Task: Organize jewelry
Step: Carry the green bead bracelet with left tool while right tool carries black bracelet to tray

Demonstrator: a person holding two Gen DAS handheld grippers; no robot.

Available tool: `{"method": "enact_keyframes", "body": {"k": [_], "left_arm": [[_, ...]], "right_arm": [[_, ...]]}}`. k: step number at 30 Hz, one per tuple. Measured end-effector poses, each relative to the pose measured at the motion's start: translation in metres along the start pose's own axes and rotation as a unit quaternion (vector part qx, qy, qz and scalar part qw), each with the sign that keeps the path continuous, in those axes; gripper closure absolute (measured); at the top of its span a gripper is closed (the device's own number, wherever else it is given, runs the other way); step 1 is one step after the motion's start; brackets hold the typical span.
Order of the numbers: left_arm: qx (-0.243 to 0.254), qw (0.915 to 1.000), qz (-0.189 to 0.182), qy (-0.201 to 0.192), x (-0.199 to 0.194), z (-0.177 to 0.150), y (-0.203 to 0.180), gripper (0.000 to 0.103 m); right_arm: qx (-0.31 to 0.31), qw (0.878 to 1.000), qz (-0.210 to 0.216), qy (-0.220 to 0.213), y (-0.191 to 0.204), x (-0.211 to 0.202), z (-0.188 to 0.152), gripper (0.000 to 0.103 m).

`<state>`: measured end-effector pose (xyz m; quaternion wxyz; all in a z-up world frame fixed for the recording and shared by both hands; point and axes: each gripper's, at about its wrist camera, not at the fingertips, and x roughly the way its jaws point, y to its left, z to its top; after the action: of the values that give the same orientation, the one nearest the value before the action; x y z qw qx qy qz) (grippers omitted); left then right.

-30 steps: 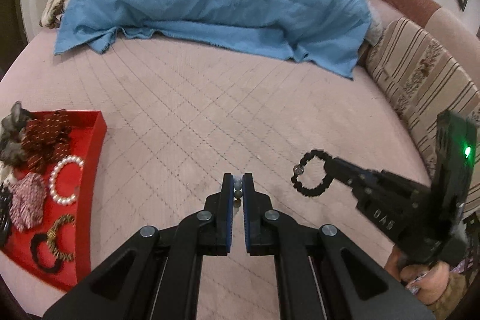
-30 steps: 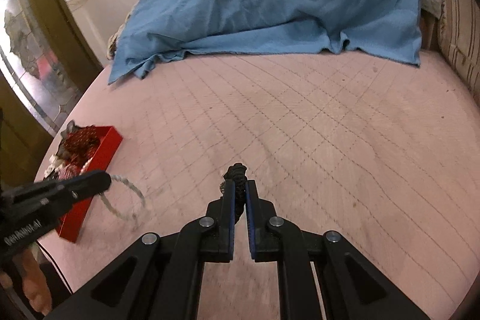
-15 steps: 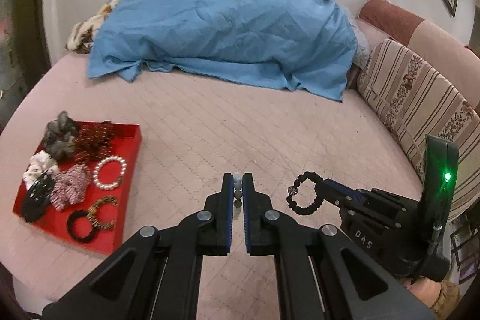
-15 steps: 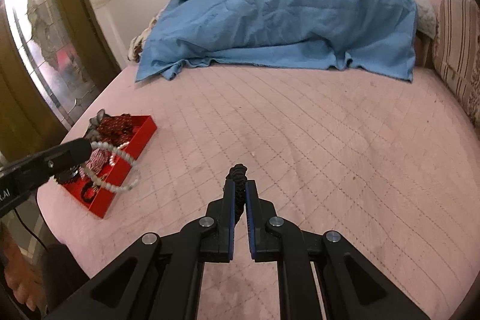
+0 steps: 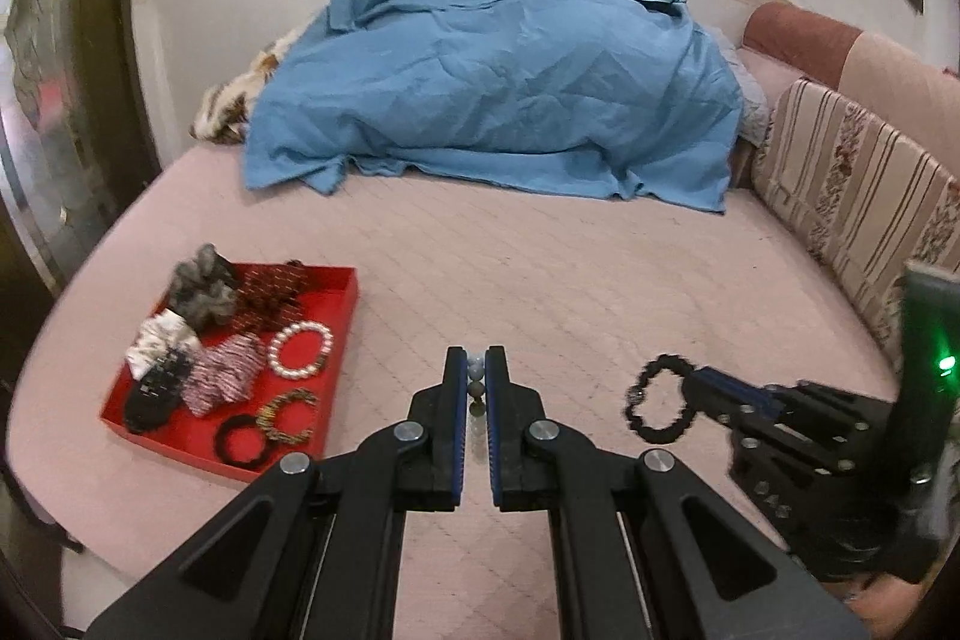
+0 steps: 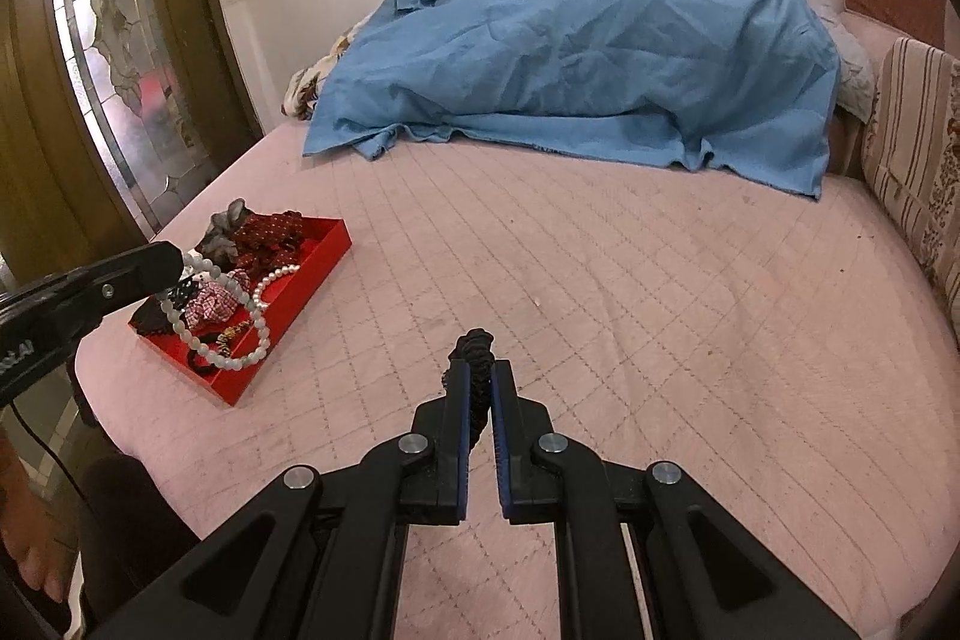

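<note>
My left gripper [image 5: 476, 370] is shut on a pale grey bead bracelet [image 5: 476, 379], held above the pink bed. In the right wrist view this bracelet [image 6: 240, 334] hangs as a loop from the left gripper [image 6: 171, 259] over the red tray [image 6: 312, 274]. My right gripper [image 6: 478, 376] is shut on a black bead bracelet [image 6: 476, 349], which in the left wrist view [image 5: 657, 397] dangles from its tips [image 5: 690, 385]. The red tray [image 5: 345, 334] at left holds a pearl bracelet [image 5: 300, 349], scrunchies and other bracelets.
A rumpled blue sheet [image 5: 498, 82] covers the back of the bed. A striped cushion [image 5: 858, 196] lines the right side. A wooden door with patterned glass [image 6: 114, 40] stands at left. The quilted pink bedcover [image 6: 600, 280] lies between tray and cushion.
Both grippers have lifted and pulled back from the bed, each still holding its bracelet. The tray and the room behind have come into fuller view, with the left bracelet now hanging over the tray.
</note>
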<state>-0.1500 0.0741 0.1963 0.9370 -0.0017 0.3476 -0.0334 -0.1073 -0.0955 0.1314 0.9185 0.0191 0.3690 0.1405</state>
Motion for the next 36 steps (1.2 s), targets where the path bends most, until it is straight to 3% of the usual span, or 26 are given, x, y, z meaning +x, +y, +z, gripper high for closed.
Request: {"method": "enact_keyframes", "body": {"k": [10,36], "left_arm": [[0.024,0.9991,0.036,-0.002,-0.001,-0.007,0.001,0.098],[-0.048,0.9953,0.074,0.04,0.019,-0.023,0.078,0.098]], "right_arm": [[-0.008,1.0,0.005,-0.008,0.009,-0.013,-0.002,0.095],[-0.061,0.997,0.037,0.02,0.067,0.003,0.01,0.095]]}}
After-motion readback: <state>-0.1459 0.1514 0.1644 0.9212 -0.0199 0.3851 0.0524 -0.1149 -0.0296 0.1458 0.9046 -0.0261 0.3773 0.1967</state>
